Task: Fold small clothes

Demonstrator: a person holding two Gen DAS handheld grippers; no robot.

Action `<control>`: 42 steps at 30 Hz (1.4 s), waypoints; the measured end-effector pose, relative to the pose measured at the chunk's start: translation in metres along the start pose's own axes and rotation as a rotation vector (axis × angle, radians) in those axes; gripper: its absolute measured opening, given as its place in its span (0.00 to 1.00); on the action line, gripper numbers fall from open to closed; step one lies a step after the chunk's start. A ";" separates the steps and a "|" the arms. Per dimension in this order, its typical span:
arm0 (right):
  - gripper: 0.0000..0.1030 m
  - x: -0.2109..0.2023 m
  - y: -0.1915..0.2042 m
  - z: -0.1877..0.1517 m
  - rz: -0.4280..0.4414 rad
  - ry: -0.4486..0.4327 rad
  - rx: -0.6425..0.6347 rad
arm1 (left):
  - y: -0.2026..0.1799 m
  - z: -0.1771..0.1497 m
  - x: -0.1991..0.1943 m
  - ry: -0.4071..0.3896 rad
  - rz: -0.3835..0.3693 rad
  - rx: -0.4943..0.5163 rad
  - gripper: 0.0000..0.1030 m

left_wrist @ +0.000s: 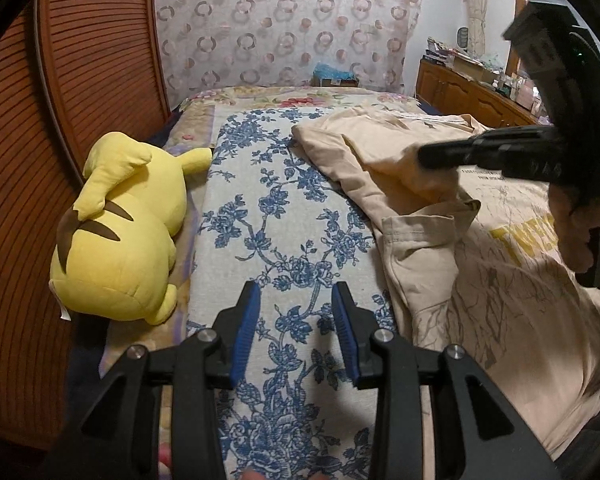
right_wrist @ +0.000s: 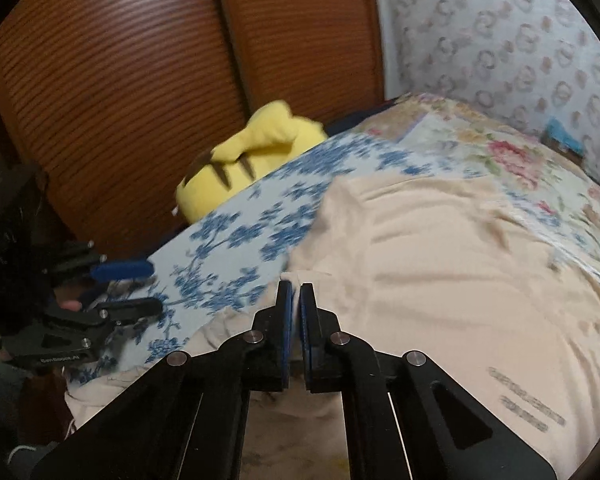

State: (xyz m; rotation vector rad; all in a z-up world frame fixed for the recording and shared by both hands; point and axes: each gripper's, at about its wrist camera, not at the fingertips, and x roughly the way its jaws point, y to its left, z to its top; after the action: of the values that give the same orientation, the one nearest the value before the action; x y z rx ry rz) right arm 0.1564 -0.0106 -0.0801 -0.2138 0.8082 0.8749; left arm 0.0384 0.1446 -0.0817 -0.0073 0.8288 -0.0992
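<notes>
A beige T-shirt (left_wrist: 500,280) with yellow lettering lies crumpled on the right of a bed, over a blue floral cloth (left_wrist: 268,208). My left gripper (left_wrist: 296,286) hovers open above the floral cloth, left of the shirt, with nothing between its blue pads. In the left wrist view my right gripper (left_wrist: 424,158) reaches in from the right over the shirt's upper part. In its own view the right gripper (right_wrist: 296,286) is shut, with a fold of the shirt (right_wrist: 440,260) pinched at its tips. The left gripper (right_wrist: 154,286) shows at the far left there.
A yellow plush toy (left_wrist: 120,232) lies at the bed's left edge against a slatted wooden panel (left_wrist: 80,60). A patterned curtain (left_wrist: 284,20) hangs behind the bed, with a teal box (left_wrist: 334,74) at its foot. A cluttered wooden dresser (left_wrist: 468,92) stands far right.
</notes>
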 end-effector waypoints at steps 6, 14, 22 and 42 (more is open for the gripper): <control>0.02 -0.027 -0.039 -0.012 -0.160 -0.028 0.077 | -0.006 0.005 -0.004 -0.014 -0.018 0.006 0.34; 0.19 -0.043 -0.071 -0.025 -0.224 -0.023 0.143 | -0.026 0.017 -0.002 -0.015 -0.058 0.034 0.34; 0.24 -0.024 -0.056 -0.022 -0.147 0.011 0.116 | -0.041 0.028 0.019 0.021 -0.090 0.051 0.34; 0.24 -0.048 -0.081 -0.058 -0.293 0.079 0.119 | -0.039 0.032 0.032 0.044 -0.135 0.015 0.34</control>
State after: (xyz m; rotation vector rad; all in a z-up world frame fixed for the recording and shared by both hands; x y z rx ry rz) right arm 0.1684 -0.1193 -0.0978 -0.2556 0.8739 0.5435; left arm 0.0805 0.1019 -0.0818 -0.0469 0.8712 -0.2341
